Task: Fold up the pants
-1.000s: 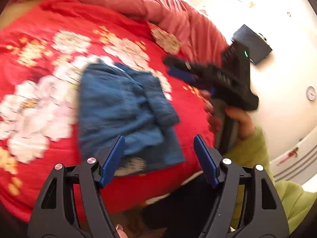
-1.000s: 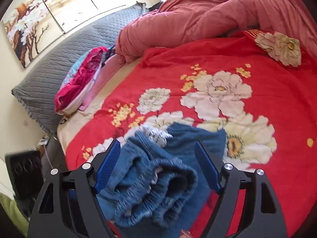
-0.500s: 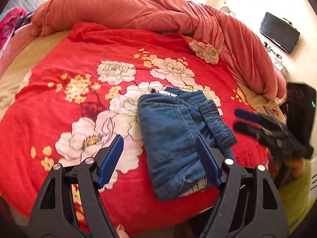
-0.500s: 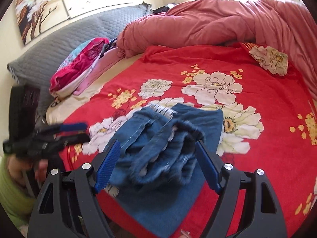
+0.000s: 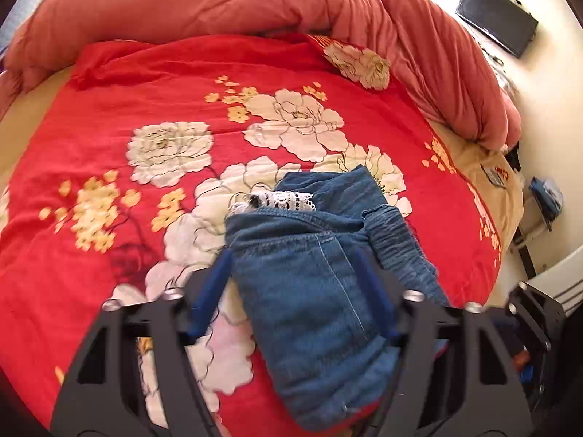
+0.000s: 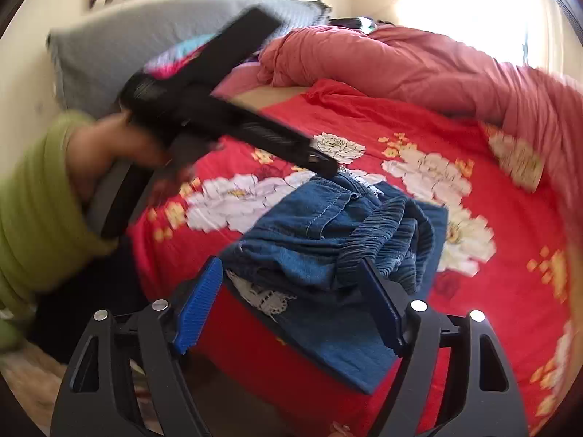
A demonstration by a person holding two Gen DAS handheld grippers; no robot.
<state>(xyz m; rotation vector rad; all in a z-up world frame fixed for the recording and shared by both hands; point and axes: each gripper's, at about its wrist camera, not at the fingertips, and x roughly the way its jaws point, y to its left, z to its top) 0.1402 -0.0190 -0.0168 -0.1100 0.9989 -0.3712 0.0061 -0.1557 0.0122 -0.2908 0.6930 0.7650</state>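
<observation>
The blue denim pants (image 5: 320, 284) lie folded in a thick bundle near the front edge of the bed, with white lace trim at one end. They also show in the right wrist view (image 6: 339, 240). My left gripper (image 5: 295, 291) is open, its blue fingers straddling the bundle just above it. In the right wrist view the left gripper (image 6: 324, 164) reaches over the far end of the pants, blurred. My right gripper (image 6: 291, 302) is open and empty, at the bed's edge with the bundle's near side between its fingers.
The red floral bedspread (image 5: 145, 109) covers the bed. A rumpled pink duvet (image 5: 255, 3) lies along the back and right. A grey headboard (image 6: 109, 47) and coloured pillows stand at the left. The person in a green top (image 6: 40, 200) stands beside the bed.
My left gripper has moved in over the pants, which now lie between its fingers. My right gripper swung left and lower toward the bed's edge. The pants have not moved.
</observation>
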